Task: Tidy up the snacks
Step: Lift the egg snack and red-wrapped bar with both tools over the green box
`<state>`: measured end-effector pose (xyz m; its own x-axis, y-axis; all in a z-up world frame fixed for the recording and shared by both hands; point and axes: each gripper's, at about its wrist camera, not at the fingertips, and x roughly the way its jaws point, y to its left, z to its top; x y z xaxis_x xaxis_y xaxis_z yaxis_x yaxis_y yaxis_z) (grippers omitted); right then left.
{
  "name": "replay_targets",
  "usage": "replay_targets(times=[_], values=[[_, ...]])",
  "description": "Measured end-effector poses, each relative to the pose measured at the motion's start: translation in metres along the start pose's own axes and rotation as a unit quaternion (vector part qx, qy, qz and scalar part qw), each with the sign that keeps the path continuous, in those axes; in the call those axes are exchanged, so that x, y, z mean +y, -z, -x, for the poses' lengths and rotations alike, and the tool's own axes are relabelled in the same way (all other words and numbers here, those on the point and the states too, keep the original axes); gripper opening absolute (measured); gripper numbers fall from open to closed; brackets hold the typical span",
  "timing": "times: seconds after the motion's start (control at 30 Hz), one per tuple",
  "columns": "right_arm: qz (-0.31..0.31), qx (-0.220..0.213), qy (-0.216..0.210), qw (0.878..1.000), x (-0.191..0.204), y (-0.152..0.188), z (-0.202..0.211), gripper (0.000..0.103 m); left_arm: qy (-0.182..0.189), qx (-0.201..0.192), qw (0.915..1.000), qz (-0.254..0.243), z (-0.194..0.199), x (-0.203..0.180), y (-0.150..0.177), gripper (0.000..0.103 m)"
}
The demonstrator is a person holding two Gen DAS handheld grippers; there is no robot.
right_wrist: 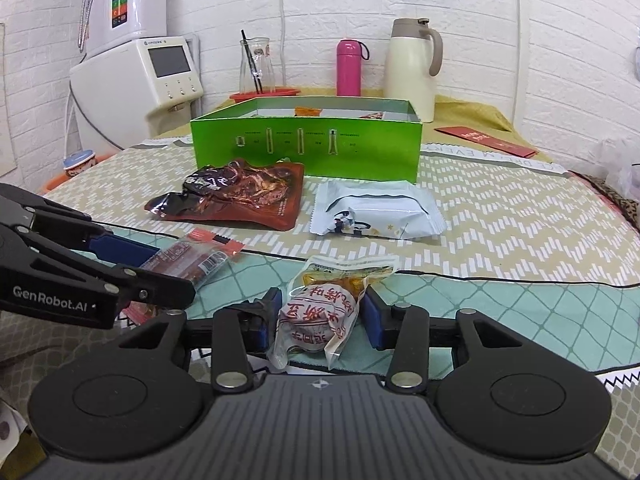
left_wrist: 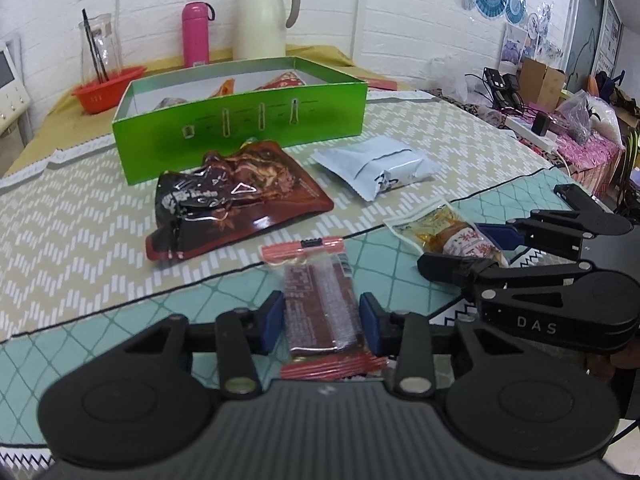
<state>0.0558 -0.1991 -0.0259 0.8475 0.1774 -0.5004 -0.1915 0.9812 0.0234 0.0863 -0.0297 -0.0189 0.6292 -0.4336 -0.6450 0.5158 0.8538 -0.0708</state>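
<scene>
Snacks in glossy wrappers, left gripper jaws apart astride red-ended bar, right gripper jaws apart astride clear pouch.

Both views are bright and evenly lit from overhead, with soft, faint shadows. Glare streaks the glossy dark snack pouch. Fisheye distortion bows the white brick wall and darkens the corners. Far right clutter looks slightly soft; near objects are sharp.

At the lower left of my right wrist view, my left gripper reads "GenRobot.AI". At the right of my left wrist view, my right gripper reads "DAS". The snack pouch carries red characters, perhaps Chinese, too warped to read.
</scene>
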Motion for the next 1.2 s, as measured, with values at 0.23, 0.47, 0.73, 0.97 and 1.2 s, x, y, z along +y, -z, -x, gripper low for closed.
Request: replay_targets(times=[0.23,0.47,0.73,0.97,1.2], values=[[0.014,-0.03,-0.026,0.999,0.007,-0.015,0.017,0.069,0.015,-0.033,0.9988,0.032,0.024,0.013,-0.014,0.037],[0.034,-0.079,-0.021,0.996,0.003,-0.053,0.016,0.069,-0.005,-0.105,0.9927,0.059,0.043,0.038,-0.063,0.037],[0.036,-0.113,-0.02,0.993,-0.008,-0.107,-0.019,0.069,-0.04,-0.141,0.9846,0.096,0.028,0.07,-0.118,0.037],[0.041,-0.121,-0.014,0.992,-0.013,-0.142,-0.073,0.07,-0.07,-0.134,0.9818,0.116,-0.013,0.099,-0.157,0.037],[0.013,-0.098,-0.019,0.995,-0.024,-0.156,-0.12,0.07,-0.08,-0.101,0.9838,0.125,-0.054,0.124,-0.172,0.037]])
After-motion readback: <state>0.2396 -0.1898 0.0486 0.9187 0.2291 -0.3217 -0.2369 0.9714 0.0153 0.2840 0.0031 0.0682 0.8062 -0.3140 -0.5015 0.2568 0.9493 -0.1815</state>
